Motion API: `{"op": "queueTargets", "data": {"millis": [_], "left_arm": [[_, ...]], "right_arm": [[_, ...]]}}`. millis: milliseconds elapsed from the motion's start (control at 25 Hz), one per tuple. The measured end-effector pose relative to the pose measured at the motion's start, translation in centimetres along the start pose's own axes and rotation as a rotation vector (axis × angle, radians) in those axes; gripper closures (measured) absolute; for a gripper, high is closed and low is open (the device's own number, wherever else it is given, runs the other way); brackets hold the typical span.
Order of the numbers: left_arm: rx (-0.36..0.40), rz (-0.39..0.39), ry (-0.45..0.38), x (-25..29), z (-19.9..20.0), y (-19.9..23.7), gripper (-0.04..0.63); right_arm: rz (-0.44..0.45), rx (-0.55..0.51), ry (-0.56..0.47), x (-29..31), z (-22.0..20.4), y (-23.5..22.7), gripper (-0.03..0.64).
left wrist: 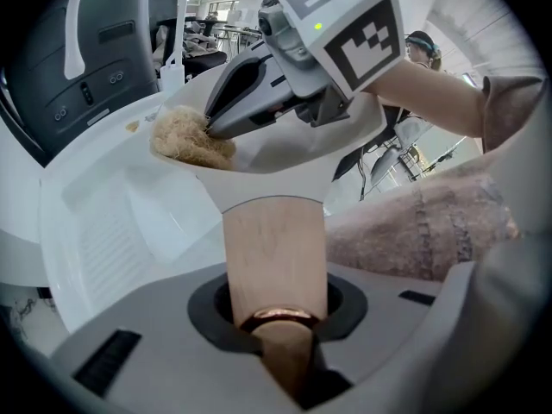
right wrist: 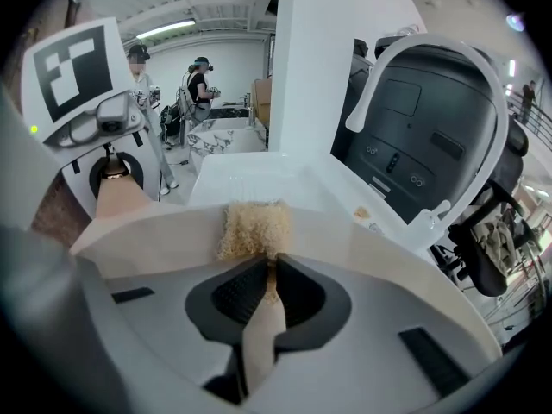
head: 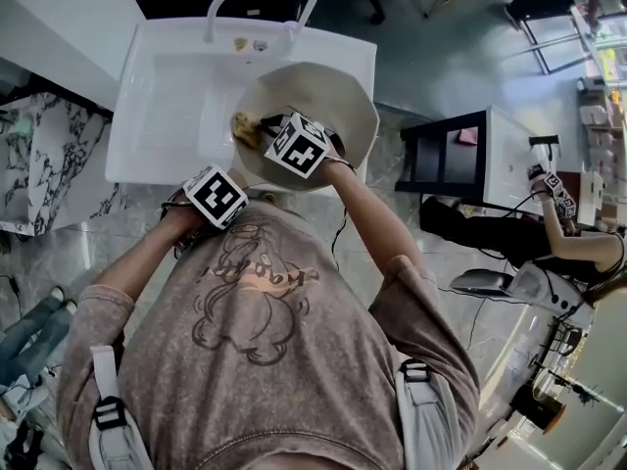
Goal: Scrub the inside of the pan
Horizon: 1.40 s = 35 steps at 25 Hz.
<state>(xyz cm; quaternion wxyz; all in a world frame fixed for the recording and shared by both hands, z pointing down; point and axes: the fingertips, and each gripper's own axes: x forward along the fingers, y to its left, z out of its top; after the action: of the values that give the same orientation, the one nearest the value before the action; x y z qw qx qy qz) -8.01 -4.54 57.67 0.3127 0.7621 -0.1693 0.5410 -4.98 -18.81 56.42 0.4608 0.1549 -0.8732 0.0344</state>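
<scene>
Left gripper [left wrist: 276, 322] fingers clamp pan handle [left wrist: 274, 248]; right gripper's [right wrist: 268, 264] pinch scourer [right wrist: 253, 227] inside, over white sink [head: 162, 96].

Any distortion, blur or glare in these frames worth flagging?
Head view: even light, sharp, no glare on the pan. Left gripper view: fisheye, dark corners, wooden handle soft up close. Right gripper view: same dark corners, jaws soft, scrub pad sharp.

No words, numbers or brand names can be read anywhere. The only sign-like marks are black-and-white square patterns on the left gripper's cube [head: 216, 196] and the right gripper's cube [head: 299, 145], which carry no letters. The drawing printed on the person's shirt [head: 257, 292] has no lettering that can be made out
</scene>
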Motion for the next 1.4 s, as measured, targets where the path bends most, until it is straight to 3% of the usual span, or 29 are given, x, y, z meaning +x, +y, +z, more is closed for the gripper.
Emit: {"op": "queueTargets", "data": {"millis": [320,520,960,1400], "left_arm": [[0.006,-0.015,0.022,0.7,-0.3,-1.1,0.499],[0.003,-0.034,0.027,0.6,-0.4,-1.7,0.497],[0.013,-0.042,0.025,0.5,-0.6,-2.4,0.495],[0.019,-0.035,0.030,0.6,-1.2,-2.4,0.495]], "right_arm": [[-0.033,0.014,-0.007,0.4,-0.9,-0.1,0.572],[-0.056,-0.039,0.031,0.7,-0.9,-1.1,0.572],[-0.251,-0.121,0.124,0.5,-2.0,-7.4,0.572],[-0.327,-0.176,0.248,-2.2,-4.9,-11.4,0.572]]}}
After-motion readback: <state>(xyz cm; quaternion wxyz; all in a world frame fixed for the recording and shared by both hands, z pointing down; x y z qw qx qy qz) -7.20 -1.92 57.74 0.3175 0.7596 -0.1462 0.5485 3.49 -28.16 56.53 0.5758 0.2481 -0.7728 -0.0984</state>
